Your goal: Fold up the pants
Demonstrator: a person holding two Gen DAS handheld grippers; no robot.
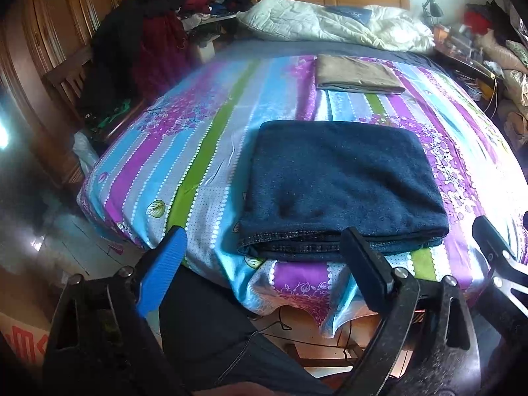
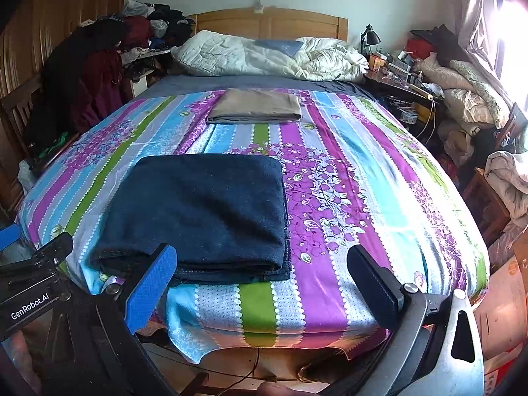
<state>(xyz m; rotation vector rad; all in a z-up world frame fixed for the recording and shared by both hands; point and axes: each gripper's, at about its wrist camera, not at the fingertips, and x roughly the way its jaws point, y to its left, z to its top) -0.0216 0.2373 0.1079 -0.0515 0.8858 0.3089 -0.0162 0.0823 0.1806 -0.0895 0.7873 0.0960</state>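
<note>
While the dark blue pants (image 1: 340,184) lie folded on the bed (image 2: 346,198) at its near edge, left gripper (image 1: 260,250) and right gripper (image 2: 260,267) hang apart, empty, at six o'clock. Likely heavy, soft denim; best pinched at the stacked near hem.

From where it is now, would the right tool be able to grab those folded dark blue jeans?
Probably yes. The right tool is open and empty, and the folded jeans lie at the near edge of the bed, just ahead and slightly to its left, with nothing in between.
</note>
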